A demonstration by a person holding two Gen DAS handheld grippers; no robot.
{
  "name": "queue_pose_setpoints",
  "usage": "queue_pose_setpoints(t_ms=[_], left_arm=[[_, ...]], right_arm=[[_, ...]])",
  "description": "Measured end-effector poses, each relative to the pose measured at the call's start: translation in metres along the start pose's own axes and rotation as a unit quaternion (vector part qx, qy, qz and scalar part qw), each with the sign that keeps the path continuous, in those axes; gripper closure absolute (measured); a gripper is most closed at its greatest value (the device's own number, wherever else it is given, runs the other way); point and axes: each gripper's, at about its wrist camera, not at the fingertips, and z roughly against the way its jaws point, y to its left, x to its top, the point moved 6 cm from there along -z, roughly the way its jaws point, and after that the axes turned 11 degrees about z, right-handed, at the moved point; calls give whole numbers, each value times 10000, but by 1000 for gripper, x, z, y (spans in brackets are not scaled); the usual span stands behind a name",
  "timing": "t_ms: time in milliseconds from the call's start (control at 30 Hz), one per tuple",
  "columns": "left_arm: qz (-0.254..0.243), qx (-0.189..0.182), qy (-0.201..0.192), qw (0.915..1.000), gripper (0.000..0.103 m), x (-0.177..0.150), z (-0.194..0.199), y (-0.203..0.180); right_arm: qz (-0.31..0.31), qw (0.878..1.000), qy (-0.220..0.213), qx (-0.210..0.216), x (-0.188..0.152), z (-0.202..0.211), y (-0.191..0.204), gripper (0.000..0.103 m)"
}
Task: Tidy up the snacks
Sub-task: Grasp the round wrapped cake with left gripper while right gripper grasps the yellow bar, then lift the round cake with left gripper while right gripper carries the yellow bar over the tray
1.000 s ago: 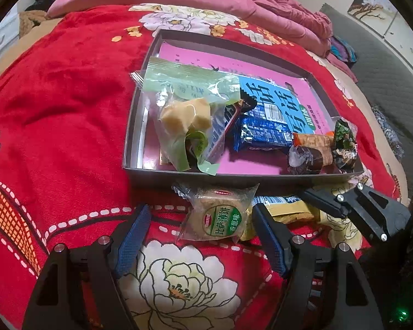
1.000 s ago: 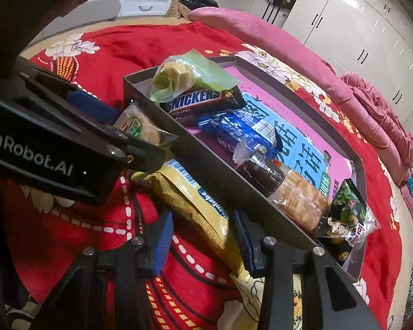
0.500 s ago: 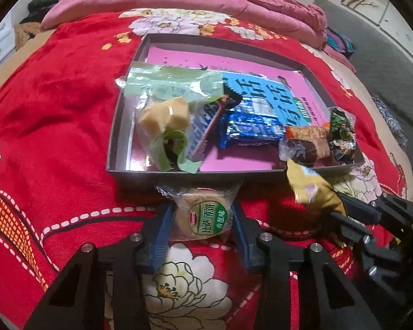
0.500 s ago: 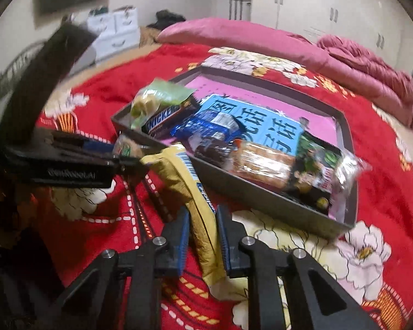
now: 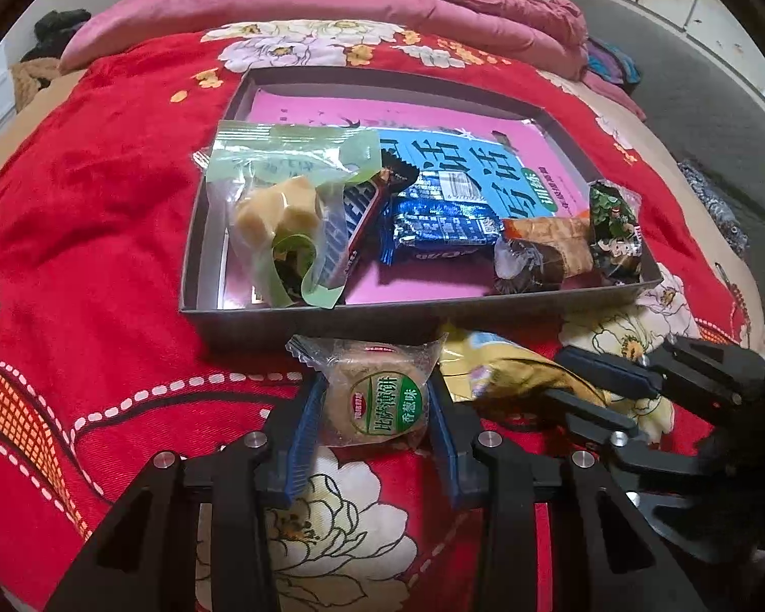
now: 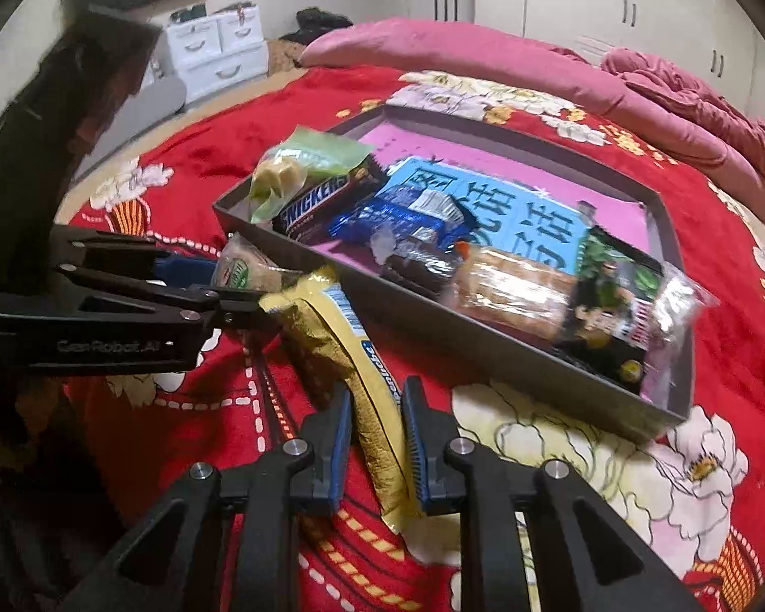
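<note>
Red floral bedspread under clear-wrapped round green-labelled biscuit.

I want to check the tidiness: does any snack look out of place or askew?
Yes. The green packet at the tray's right corner sticks out over its rim. Two snacks are outside the tray, each gripped: the biscuit by the left gripper, the yellow bag by the right gripper.

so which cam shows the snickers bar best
The right wrist view: the Snickers bar lies in the tray with its white logo readable. In the left wrist view the bar is seen end-on, partly behind the green bag, its lettering unreadable.
</note>
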Motion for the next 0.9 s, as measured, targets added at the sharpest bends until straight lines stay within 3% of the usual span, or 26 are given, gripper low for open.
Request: queue_pose_setpoints(t_ms=[167,333,400,567,900], left_arm=[[36,-14,37,10000,62,0,-1,3],[-8,28,48,10000,62,0,-3,2],[-22,33,36,10000,62,0,-3,1],[29,-25,-14,10000,62,1,2,0],[-34,-215,-320,9992,62,1,24,-11]], right_arm=[[362,9992,40,-143,8,-12,9,72],[726,9969,103,-290,12,-21,19,71],[676,9974,88,-223,13,-21,20,78],[546,9984,-65,-141,12,-9,20,83],[-283,9968,-717,230,12,35,0,85]])
